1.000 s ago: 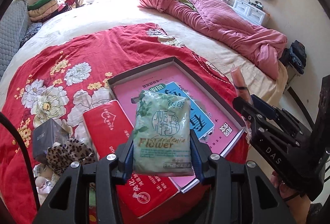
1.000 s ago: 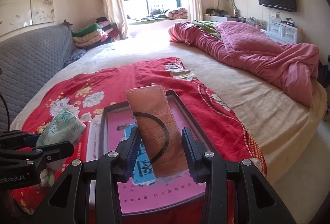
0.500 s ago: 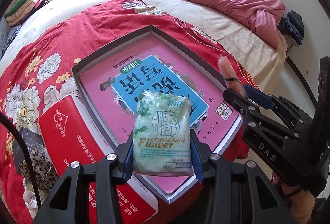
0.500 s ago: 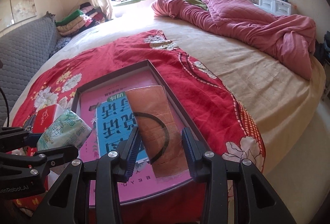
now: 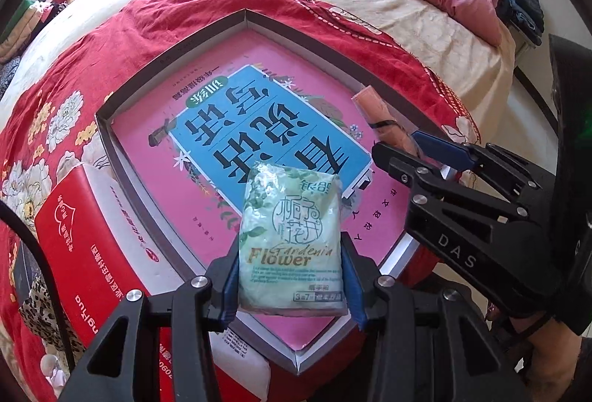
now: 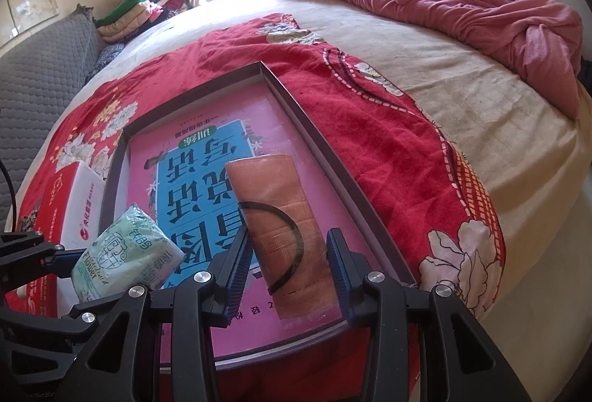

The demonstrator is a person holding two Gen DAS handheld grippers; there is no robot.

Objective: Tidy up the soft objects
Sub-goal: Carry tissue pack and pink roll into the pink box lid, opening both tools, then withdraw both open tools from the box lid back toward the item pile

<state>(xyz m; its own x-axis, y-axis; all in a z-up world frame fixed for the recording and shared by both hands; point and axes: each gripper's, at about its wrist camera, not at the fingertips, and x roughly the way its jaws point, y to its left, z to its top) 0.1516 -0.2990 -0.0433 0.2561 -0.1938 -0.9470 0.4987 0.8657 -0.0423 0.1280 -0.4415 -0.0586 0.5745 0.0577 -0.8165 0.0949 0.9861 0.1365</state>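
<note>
My left gripper (image 5: 291,276) is shut on a pale green "Gardenia Flower" tissue pack (image 5: 290,235), which hangs over the near corner of a shallow dark-rimmed box (image 5: 166,54). The box holds a pink and blue book (image 5: 259,128). To its right, my right gripper (image 5: 425,157) grips an orange-brown packet (image 5: 373,109). In the right wrist view, the right gripper (image 6: 286,268) is shut on that packet (image 6: 273,209), which has a black band around it, above the box's right half (image 6: 314,143). The left gripper (image 6: 55,254) holds the green pack (image 6: 125,254) at lower left.
A red tissue box (image 5: 85,235) lies against the box's left side on a red floral blanket (image 5: 155,6). Leopard-print fabric (image 5: 40,313) sits at lower left. A crumpled pink quilt (image 6: 462,6) lies far right. The bed's edge (image 6: 536,187) drops off to the right.
Both grippers have come down and tilted toward the box, each still holding its pack. The box and book now fill more of both views.
</note>
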